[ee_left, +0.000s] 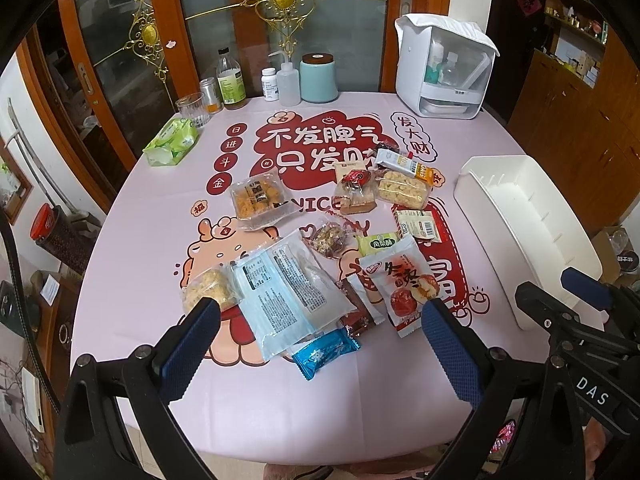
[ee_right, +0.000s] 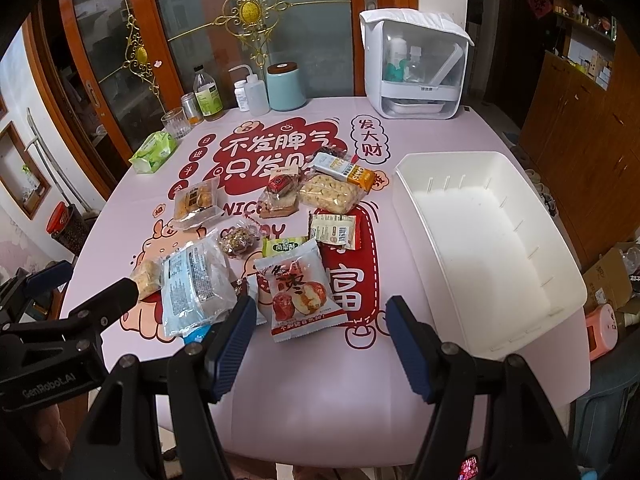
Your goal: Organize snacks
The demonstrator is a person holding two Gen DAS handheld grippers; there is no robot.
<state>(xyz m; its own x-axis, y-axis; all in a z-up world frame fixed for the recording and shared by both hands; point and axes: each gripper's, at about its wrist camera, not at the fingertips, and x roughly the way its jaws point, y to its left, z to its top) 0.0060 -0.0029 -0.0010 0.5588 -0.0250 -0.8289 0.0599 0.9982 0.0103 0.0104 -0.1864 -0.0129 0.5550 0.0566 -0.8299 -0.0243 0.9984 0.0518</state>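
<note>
Snacks [ee_right: 256,232] are lying loose across the pink tablecloth [ee_right: 328,384], about a dozen packets clustered in the middle, and none is sitting in the white bin [ee_right: 560,292] on the right, whose floor is showing bare. Sorting appears not yet begun, so the whole pile is waiting to be moved.

Nearest the grippers, a red-and-white jujube packet [ee_right: 300,292] is lying flat beside a pale blue pack [ee_left: 288,288], with a small blue wrapper [ee_left: 324,352] peeking out below it. Farther back, a clear tray of pastries [ee_left: 256,200], a puffed-rice bar [ee_left: 404,190] and an orange-ended bar [ee_left: 408,164] are resting near the printed lettering.

Left gripper [ee_left: 320,328] is hovering above the near packets with its jaws standing wide apart and gripping nothing. Right gripper [ee_right: 320,320] is hanging over the jujube packet with its jaws parted too, empty, the pads clear of the wrapper.

Bottles, a teal canister [ee_left: 318,78] and a tissue pack [ee_left: 170,142] are standing along the far edge, apart from the pile.
</note>
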